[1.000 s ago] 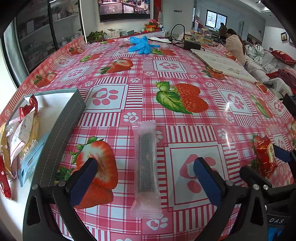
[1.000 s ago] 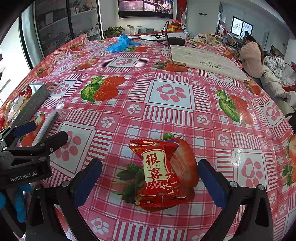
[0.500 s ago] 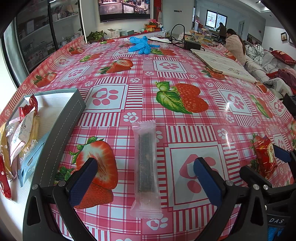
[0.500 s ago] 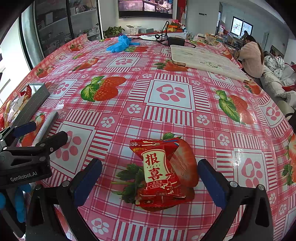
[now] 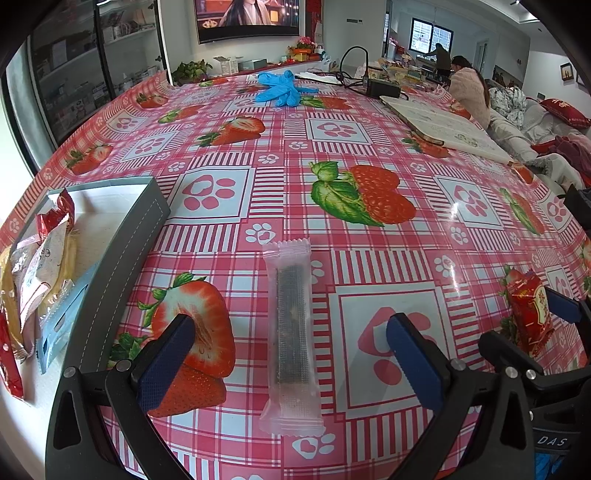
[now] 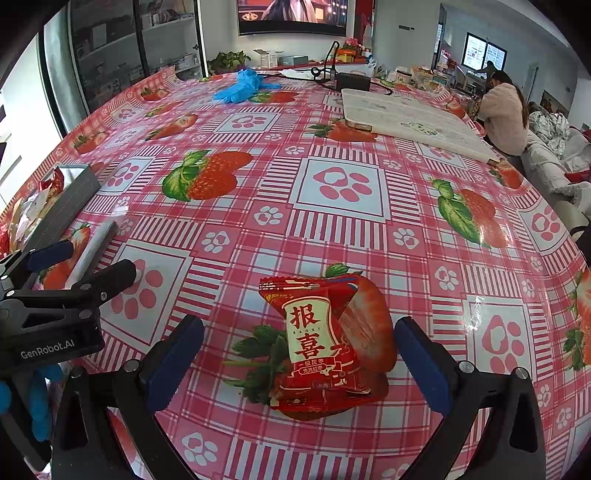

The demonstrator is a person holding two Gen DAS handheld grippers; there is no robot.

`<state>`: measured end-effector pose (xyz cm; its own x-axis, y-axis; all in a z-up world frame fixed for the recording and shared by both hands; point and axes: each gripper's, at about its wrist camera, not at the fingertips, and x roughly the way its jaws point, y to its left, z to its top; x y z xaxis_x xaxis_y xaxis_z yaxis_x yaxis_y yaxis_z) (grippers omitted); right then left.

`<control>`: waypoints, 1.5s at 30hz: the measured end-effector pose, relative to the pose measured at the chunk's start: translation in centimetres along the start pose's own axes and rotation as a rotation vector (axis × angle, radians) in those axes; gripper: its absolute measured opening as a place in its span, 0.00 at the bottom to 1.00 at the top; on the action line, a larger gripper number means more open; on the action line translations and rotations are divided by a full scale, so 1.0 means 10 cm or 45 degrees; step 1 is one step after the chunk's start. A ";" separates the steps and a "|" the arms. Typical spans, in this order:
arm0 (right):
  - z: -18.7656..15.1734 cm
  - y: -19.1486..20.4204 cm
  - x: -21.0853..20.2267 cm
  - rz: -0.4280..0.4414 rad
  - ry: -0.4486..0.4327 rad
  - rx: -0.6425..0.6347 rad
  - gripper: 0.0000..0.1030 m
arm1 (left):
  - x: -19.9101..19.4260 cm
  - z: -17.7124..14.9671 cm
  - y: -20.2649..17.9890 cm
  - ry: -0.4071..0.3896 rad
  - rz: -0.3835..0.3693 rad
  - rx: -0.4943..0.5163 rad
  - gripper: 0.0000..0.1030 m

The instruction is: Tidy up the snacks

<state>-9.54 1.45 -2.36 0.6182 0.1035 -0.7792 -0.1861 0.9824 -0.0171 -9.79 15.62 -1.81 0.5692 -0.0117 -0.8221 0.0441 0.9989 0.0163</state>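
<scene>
Task partly complete: several wrapped snacks already sit in the grey tray [image 5: 122, 254] at the left edge of the left wrist frame, while two items remain on the counter [image 5: 332, 129]. The left gripper [image 5: 290, 354] has jaws wide, straddling the clear-wrapped bar [image 5: 291, 332] at lower centre. The right gripper [image 6: 301, 360] has jaws wide either side of the red snack packet [image 6: 317, 347]; neither is gripped.

Place: home living room
Wall: large television [image 5: 246, 16]
Seating: sofa [image 5: 532, 122] with cushions
Worktop: strawberry-print cloth [image 6: 332, 206]
</scene>
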 end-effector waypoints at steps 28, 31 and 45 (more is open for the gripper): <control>0.37 -0.07 -0.30 0.251 0.188 0.149 0.28 | -0.57 0.17 -0.03 0.122 -0.224 0.038 0.16; 0.44 0.09 -0.38 0.263 0.159 0.091 0.28 | -0.73 0.20 0.13 0.093 -0.213 0.008 0.16; 0.81 0.93 -0.64 0.367 0.106 -0.135 0.28 | -1.25 0.20 0.88 -0.024 -0.020 -0.071 0.16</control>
<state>-9.01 11.24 7.55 0.4645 0.3579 -0.8100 -0.4261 0.8922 0.1499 -14.89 24.43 9.70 0.5839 -0.0280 -0.8114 0.0080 0.9996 -0.0287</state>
